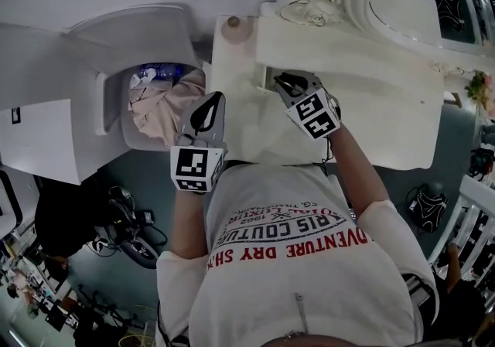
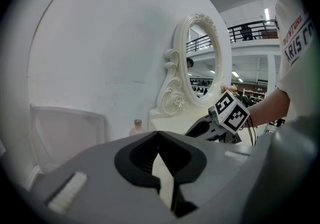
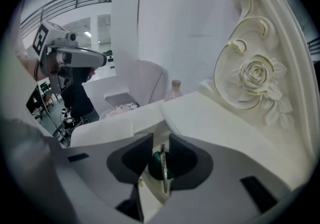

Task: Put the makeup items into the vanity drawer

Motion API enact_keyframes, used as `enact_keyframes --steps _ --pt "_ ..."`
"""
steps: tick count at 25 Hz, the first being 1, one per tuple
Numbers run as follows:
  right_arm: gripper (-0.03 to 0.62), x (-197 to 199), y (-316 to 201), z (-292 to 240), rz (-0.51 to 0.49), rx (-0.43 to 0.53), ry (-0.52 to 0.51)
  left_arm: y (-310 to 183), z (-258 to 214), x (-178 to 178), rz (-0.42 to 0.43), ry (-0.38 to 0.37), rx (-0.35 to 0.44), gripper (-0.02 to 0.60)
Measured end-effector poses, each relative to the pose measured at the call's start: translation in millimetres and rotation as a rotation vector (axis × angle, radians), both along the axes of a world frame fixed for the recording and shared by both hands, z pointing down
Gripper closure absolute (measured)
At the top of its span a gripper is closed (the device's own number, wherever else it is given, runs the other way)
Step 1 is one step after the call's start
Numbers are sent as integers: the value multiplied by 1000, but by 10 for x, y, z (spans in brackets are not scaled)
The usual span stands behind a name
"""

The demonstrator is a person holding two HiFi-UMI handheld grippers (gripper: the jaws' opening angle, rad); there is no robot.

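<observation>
My right gripper (image 1: 280, 79) reaches into the open drawer (image 1: 265, 75) at the left end of the white vanity (image 1: 371, 106). In the right gripper view its jaws (image 3: 160, 145) stand slightly apart. A small dark green makeup item (image 3: 156, 164) with a thin silvery edge lies between and just below them, inside the drawer. I cannot make out the pads pressing on it. My left gripper (image 1: 209, 100) hovers left of the drawer over the vanity's front. Its tips (image 2: 159, 140) meet with nothing between them.
A pink bottle (image 1: 232, 26) stands at the vanity's back left corner. The oval mirror (image 1: 418, 5) with its carved frame rises behind. Left of the vanity is a white tub chair (image 1: 139, 28) holding crumpled cloth (image 1: 166, 106). Dark gear lies on the floor (image 1: 128, 222).
</observation>
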State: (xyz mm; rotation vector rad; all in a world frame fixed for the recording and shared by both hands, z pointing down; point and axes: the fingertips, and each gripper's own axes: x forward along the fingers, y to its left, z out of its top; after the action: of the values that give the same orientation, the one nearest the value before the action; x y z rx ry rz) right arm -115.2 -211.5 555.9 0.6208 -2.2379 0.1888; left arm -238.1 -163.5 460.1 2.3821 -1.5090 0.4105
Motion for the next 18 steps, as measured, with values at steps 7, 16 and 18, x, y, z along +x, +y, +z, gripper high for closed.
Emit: enact_keyframes --steps 7,16,18 --pt "491 129 14 -175 84 6 -52 -32 -103 98 31 -4 25 571" --pt "524 720 -58 -815 265 122 -184 -215 -451 496 78 0 98 571" --pt "553 906 -65 -977 312 159 -224 -256 -542 632 97 -4 118 571"
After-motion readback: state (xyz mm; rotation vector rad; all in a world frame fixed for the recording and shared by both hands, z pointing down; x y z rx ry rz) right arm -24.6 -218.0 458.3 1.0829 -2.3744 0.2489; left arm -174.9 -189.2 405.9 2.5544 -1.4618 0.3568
